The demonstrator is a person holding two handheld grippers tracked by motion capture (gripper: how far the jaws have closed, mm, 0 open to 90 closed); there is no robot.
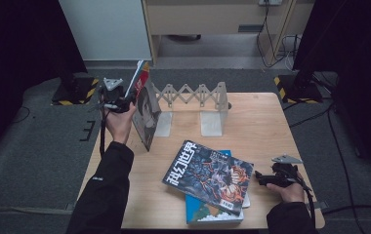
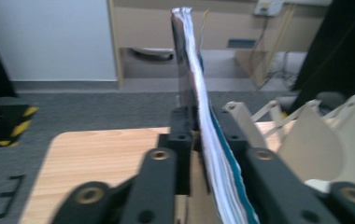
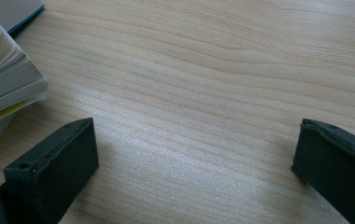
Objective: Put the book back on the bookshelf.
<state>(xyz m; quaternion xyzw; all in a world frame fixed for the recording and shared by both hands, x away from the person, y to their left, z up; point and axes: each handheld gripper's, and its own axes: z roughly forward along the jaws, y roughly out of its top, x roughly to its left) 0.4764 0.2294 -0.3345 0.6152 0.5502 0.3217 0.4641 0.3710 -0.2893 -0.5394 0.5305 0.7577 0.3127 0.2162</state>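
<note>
My left gripper (image 1: 125, 102) is shut on a thin book (image 1: 147, 109) and holds it upright at the table's far left, just left of the white expanding book rack (image 1: 193, 97). In the left gripper view the book's page edge (image 2: 199, 116) runs up between the two black jaws, with the rack (image 2: 325, 140) at the right. Two more books lie flat near the front: a dark comic magazine (image 1: 208, 176) on top of a blue-covered book (image 1: 208, 212). My right gripper (image 1: 260, 178) rests open on the wood just right of that stack; its view shows page edges (image 3: 7, 84) at the left.
The wooden table (image 1: 257, 131) has bare wood at its right half. Two white bookend plates (image 1: 212, 122) stand in front of the rack. Beyond the table lie grey carpet, striped black stands (image 1: 76, 90) and cables (image 1: 271, 44).
</note>
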